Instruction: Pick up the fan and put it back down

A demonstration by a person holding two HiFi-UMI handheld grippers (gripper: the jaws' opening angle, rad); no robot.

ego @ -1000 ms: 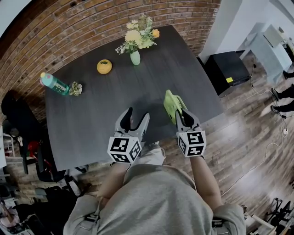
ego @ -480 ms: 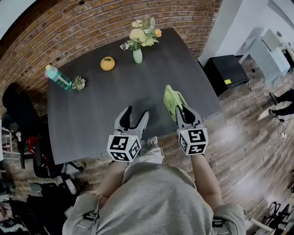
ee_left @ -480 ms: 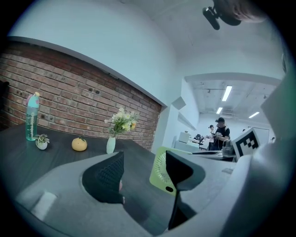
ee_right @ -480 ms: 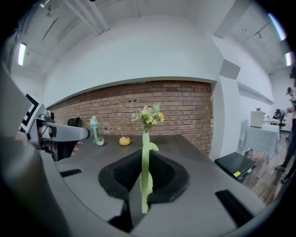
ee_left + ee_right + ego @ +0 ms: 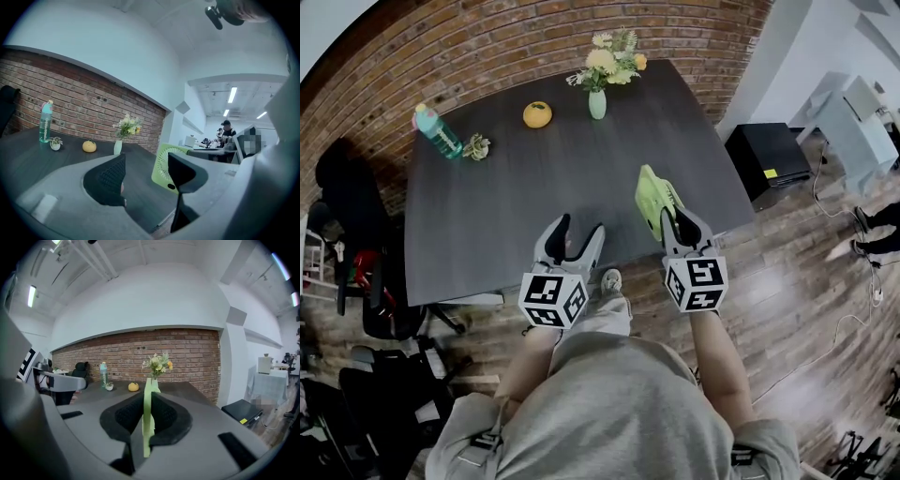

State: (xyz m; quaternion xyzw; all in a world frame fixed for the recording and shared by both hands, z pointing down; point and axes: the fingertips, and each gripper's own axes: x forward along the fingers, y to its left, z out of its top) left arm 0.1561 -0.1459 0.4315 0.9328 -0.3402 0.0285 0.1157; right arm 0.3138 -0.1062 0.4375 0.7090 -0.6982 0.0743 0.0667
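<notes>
The fan (image 5: 651, 197) is a thin lime-green square with a round white grille. My right gripper (image 5: 676, 223) is shut on its near edge and holds it upright over the near right part of the dark table (image 5: 487, 225). In the right gripper view the fan (image 5: 147, 404) shows edge-on, pinched between the black pads (image 5: 165, 416). My left gripper (image 5: 579, 232) stands open and empty over the table's near edge, left of the fan. From the left gripper view the fan (image 5: 164, 165) shows just beyond that gripper (image 5: 146, 172), partly hidden by one fingertip.
At the table's far side stand a vase of flowers (image 5: 598, 98), an orange fruit (image 5: 537, 114), a teal bottle (image 5: 437, 131) and a small potted plant (image 5: 475, 146). A black cabinet (image 5: 766, 155) sits on the floor at the right, chairs (image 5: 366, 291) at the left. People stand in the far room (image 5: 226, 133).
Both grippers have drawn back toward the table's near edge, the right one still shut on the fan and a little higher. The table's far objects have slid up and away in the head view.
</notes>
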